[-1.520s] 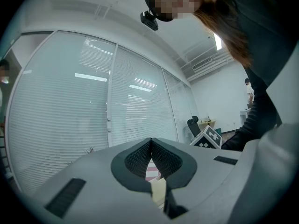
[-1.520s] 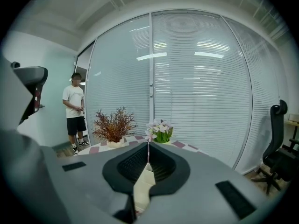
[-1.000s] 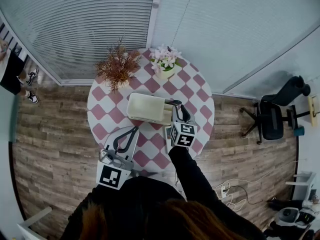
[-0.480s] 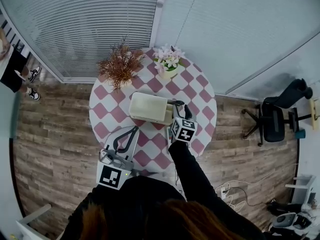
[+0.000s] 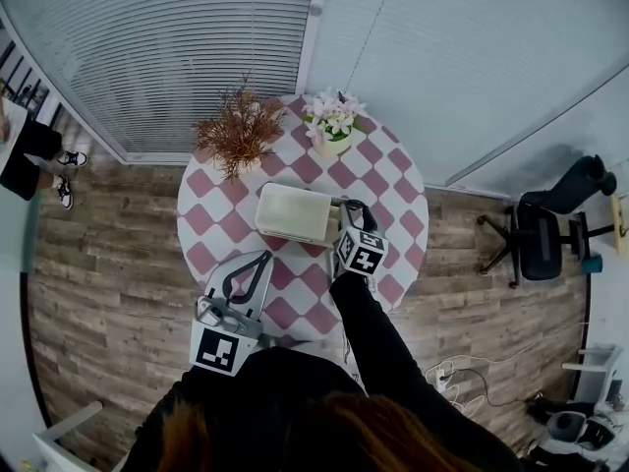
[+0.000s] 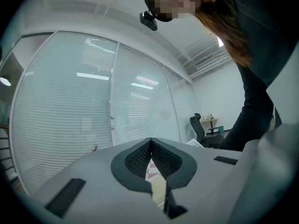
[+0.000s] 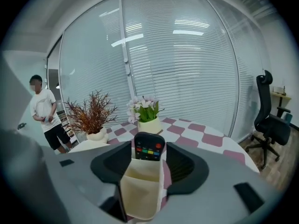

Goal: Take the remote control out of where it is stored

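Observation:
A black remote control [image 7: 148,148] with coloured buttons stands upright in a cream pocket [image 7: 140,185] on the right side of a cream storage box [image 5: 293,212]. My right gripper [image 7: 148,146] straddles that pocket. Its jaws have just been opening and now stand open, with the pocket and remote between the pads and a gap on the right side. In the head view the right gripper [image 5: 349,209] sits at the box's right end. My left gripper [image 5: 263,257] hovers over the table's near left part, shut and holding nothing.
The round table [image 5: 211,214] has a pink and white checked cloth. At its far side stand a dried reddish plant [image 5: 236,136] and a pot of pink flowers [image 5: 332,126]. An office chair [image 5: 550,229] is to the right. A person [image 7: 44,113] stands at the left by the blinds.
My right gripper has sunk a little beside the cream box and its jaws stand wider. The left gripper has kept still. The person at the left has shifted.

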### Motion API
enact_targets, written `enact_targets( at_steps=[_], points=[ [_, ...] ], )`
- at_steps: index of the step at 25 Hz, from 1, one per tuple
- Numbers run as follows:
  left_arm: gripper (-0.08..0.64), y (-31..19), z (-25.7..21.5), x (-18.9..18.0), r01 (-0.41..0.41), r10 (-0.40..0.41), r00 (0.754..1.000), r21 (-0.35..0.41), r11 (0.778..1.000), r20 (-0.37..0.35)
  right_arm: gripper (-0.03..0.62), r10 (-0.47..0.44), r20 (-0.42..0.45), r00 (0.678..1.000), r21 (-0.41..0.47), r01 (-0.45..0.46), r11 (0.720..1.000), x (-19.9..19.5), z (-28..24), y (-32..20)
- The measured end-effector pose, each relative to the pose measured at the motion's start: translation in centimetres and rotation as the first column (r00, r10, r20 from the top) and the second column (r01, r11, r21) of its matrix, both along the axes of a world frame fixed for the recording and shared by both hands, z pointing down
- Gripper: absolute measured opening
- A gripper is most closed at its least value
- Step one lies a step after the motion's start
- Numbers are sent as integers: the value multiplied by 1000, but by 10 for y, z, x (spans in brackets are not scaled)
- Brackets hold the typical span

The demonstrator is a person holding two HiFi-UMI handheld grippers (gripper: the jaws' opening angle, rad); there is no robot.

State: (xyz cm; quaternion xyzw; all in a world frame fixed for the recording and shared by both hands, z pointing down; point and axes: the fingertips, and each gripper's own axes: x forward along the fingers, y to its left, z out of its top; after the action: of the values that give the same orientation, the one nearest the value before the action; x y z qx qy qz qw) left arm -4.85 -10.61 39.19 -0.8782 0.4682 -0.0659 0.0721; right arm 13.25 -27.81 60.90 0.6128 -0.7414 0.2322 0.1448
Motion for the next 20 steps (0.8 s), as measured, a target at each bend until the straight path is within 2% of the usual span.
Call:
enact_targets(
  at_steps=[6, 10, 20],
  points=[
    [6, 1, 0, -4, 3, -3, 1000, -7, 1000, 10, 239, 12, 22, 1000, -4, -12, 1000, -3, 1, -5],
    [6, 2, 1, -5, 5, -5, 1000, -10, 1000, 6, 216, 9, 8, 1000, 10, -10, 1000, -4, 0, -6],
    [6, 3, 0, -7, 4, -4, 1000, -4, 1000, 10, 210, -16, -22, 1000, 44, 17, 999, -9, -7, -7]
  ],
)
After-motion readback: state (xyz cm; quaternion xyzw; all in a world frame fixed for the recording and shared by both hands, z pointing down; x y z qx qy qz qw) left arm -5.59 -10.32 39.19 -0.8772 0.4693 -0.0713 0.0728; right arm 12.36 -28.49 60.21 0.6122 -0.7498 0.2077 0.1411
